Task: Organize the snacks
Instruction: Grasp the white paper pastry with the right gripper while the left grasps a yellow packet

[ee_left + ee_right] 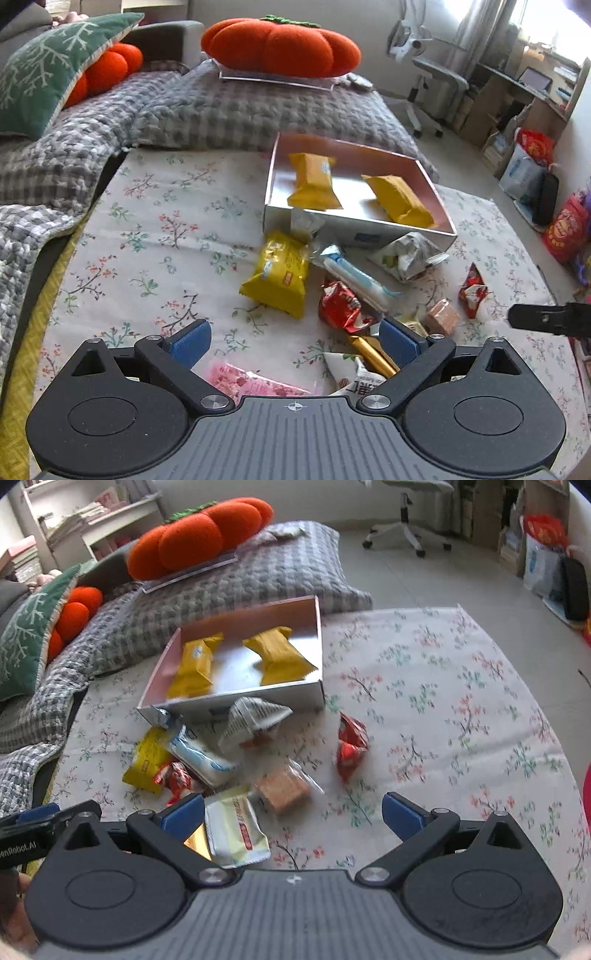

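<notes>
A white box [354,225] [236,701] on the floral tablecloth holds two yellow snack packs [314,181] [195,664]. In front of it lie loose snacks: a yellow pack [277,275] [146,762], a blue-white pack [354,277] [201,757], red packets [341,306] [351,747], a brown biscuit [284,790] and a white-green pack [234,829]. My left gripper [295,341] is open and empty above the near snacks. My right gripper [293,814] is open and empty over the biscuit and white-green pack.
A grey checked blanket [221,107] with orange pumpkin cushions [280,46] lies beyond the table. An office chair [424,74] and bags [565,229] stand on the floor to the right. A pink packet [255,384] lies under my left gripper.
</notes>
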